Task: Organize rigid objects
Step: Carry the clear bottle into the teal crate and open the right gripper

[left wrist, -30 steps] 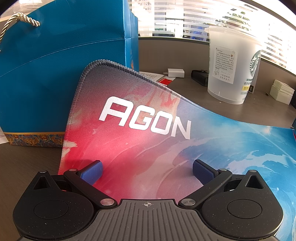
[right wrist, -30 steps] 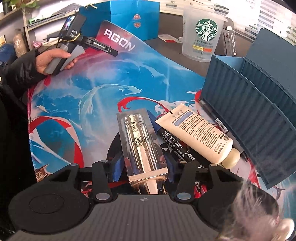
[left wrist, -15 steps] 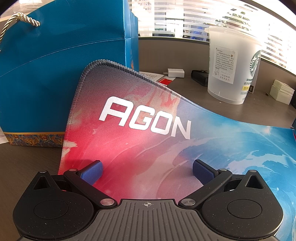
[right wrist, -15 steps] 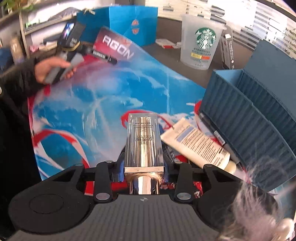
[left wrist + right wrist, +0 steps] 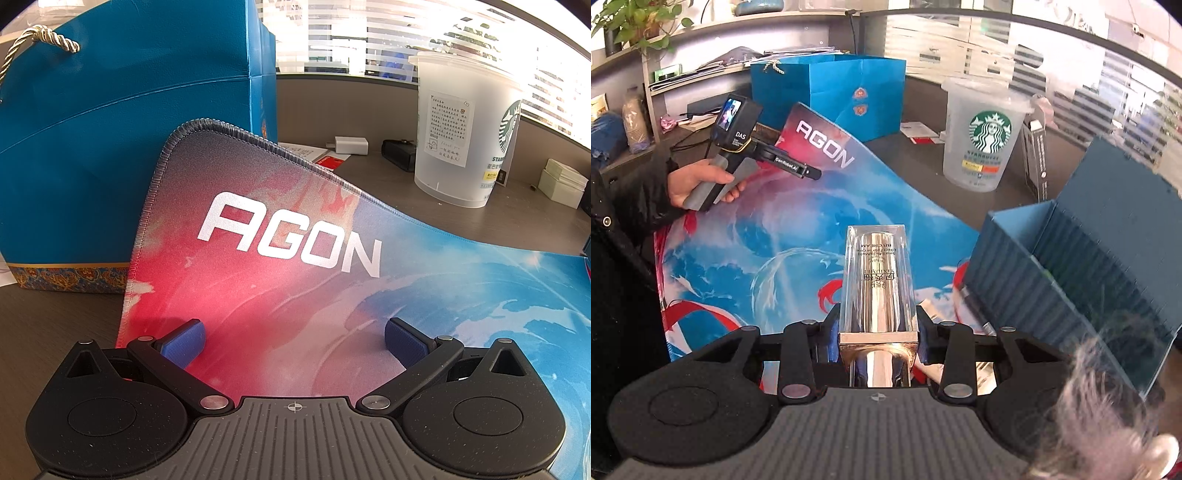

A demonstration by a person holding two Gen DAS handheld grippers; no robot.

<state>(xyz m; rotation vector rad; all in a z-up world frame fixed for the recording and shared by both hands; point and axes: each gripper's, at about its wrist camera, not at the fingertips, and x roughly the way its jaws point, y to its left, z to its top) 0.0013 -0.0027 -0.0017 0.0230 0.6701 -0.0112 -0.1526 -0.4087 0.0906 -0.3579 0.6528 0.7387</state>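
My right gripper (image 5: 878,334) is shut on a clear square bottle (image 5: 877,280) with a gold core, held up above the mat and pointing away from me. Its pads clamp the bottle near the gold collar. An open blue corrugated box (image 5: 1067,291) stands just to the right. A white tube (image 5: 932,306) and a dark marker (image 5: 975,310) peek out below the bottle, mostly hidden. My left gripper (image 5: 293,341) hovers open over the red corner of the AGON mat (image 5: 288,266) with nothing between its fingers. It also appears at the far left (image 5: 812,172), held in a hand.
A blue gift bag (image 5: 110,140) props up the mat's curled corner. A frosted Starbucks cup (image 5: 982,140) stands behind the mat, with a dark carton (image 5: 1036,158) beside it. A small charger (image 5: 351,144) and white boxes (image 5: 561,182) lie farther back. Fur trim (image 5: 1108,417) covers the lower right.
My right gripper closed on the clear bottle and lifted it off the mat; the tube and marker stayed down. The left gripper has not moved.
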